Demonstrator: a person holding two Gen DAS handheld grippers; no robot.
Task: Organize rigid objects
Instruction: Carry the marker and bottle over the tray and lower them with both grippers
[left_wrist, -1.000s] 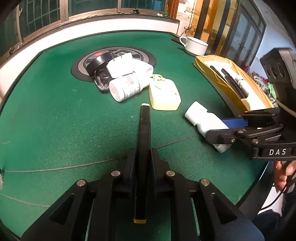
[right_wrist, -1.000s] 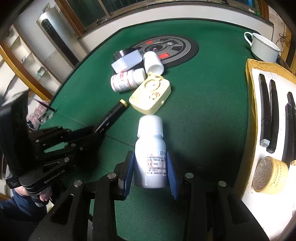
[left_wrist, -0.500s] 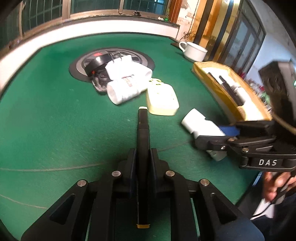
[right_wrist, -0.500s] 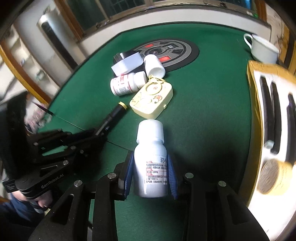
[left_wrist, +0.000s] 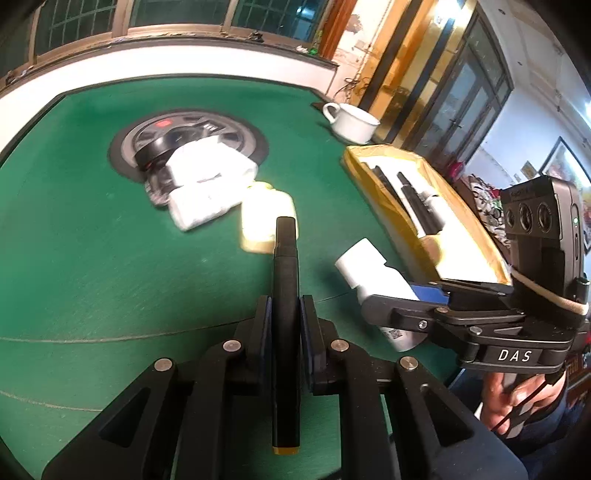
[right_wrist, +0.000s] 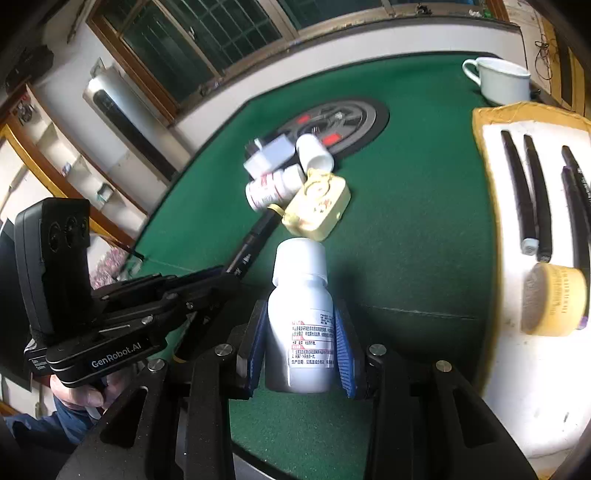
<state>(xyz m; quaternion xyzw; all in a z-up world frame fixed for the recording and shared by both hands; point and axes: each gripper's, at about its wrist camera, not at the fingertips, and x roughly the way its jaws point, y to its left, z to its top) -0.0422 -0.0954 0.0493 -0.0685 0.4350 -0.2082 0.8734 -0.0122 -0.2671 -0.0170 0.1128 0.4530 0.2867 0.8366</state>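
My left tongs (left_wrist: 284, 314) are clamped tight on a black marker (left_wrist: 285, 295), gripped mid-barrel; it is stiff, light and smooth, so a firm middle hold suits it. My right tongs (right_wrist: 301, 343) squeeze a white bottle (right_wrist: 301, 317) around its labelled belly, held above the green counter (right_wrist: 406, 229); hard plastic, probably light, a bit slick. In the tray (right_wrist: 517, 387) I count four dark pens, perhaps five given the blur, and one yellow tin (right_wrist: 557, 304). On the counter: two more bottles, one yellow case (right_wrist: 317, 206), one white adapter (right_wrist: 267, 155), one cup (right_wrist: 502, 83).
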